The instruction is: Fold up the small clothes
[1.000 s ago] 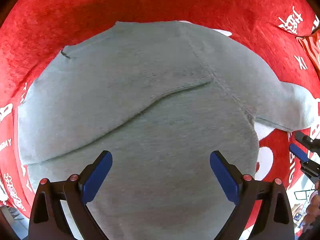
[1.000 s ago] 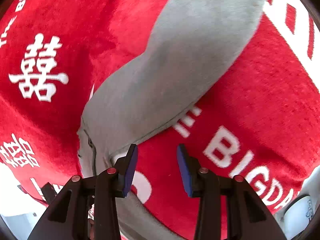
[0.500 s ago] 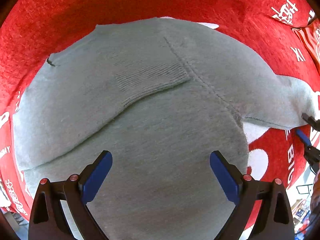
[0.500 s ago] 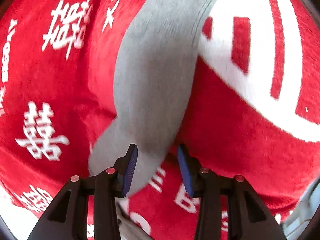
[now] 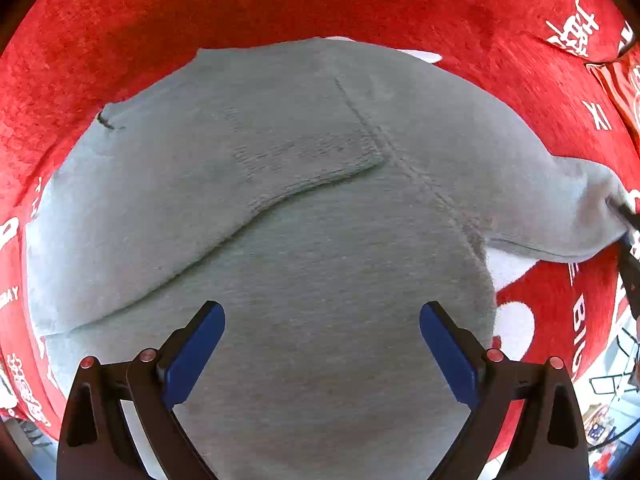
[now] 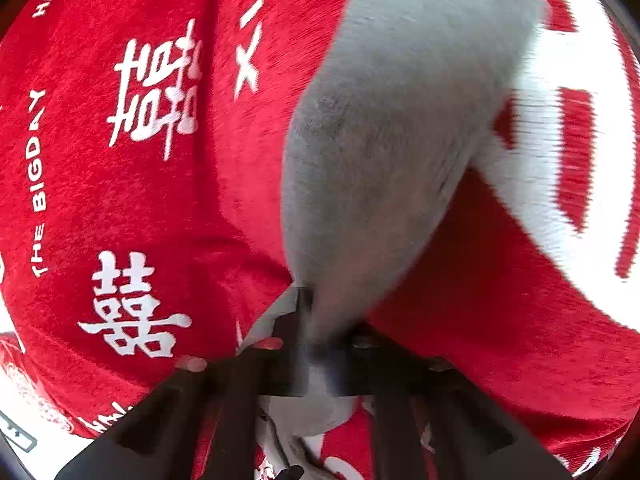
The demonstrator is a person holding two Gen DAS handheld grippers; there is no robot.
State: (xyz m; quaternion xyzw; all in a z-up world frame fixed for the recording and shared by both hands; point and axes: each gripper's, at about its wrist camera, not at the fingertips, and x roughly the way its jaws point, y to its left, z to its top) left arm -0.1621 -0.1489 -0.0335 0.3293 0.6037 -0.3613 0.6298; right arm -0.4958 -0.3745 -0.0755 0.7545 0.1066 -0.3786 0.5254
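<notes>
Grey knit garment [image 5: 304, 240] is lying spread on the red cloth with white lettering [image 5: 200, 16], one sleeve already folded diagonally across the body, the other sleeve [image 6: 384, 128] trailing toward the cloth's right edge in the left wrist view. Left gripper [image 5: 322, 346] is hovering over the lower body of the garment, jaws standing wide apart with nothing between them, much as half a second ago. Right gripper [image 6: 320, 344] is now pinching the cuff end of the loose sleeve: its jaws have just been closing, and the blue pads that were flanking the cuff before are now pressing together on the fabric. Right wrist view is motion-blurred; the sleeve is appearing more upright than before.
</notes>
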